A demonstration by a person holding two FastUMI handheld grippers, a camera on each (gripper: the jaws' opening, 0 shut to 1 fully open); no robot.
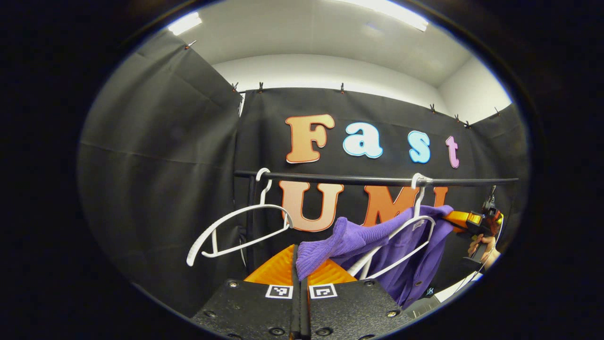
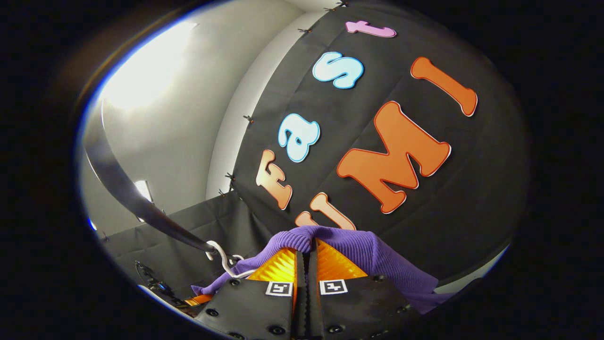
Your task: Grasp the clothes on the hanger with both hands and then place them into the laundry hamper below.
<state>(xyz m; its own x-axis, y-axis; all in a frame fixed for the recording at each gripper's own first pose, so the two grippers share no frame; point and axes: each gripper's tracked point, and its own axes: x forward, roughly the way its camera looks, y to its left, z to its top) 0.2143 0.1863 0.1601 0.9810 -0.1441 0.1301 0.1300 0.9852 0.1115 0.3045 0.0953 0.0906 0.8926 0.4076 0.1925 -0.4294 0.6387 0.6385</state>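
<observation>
In the left gripper view, the left hand-held gripper [image 1: 300, 276] had its two fingers drawn together on a fold of the purple ribbed knit garment [image 1: 377, 245], pinching the cloth near one shoulder. The garment hung draped over a white plastic hanger [image 1: 401, 236] whose hook sat on the black horizontal metal rail [image 1: 368, 180], towards the rail's right end. A second white plastic hanger [image 1: 236, 231], bare, hung tilted near the rail's left end, well apart from the first. At the far side of the garment the right hand-held gripper [image 1: 453, 218] reached into the opposite shoulder, with a person's hand [image 1: 481, 248] gripping its handle below.

In the right gripper view, the right hand-held gripper [image 2: 306, 264] had its fingers nearly closed with the purple knit [image 2: 358, 250] bunched over and between them, so both pressed on the cloth. The hook of the white hanger [image 2: 219, 255] showed just beside the garment, caught on the black rail [image 2: 122, 189], which curved away up and to the left.
</observation>
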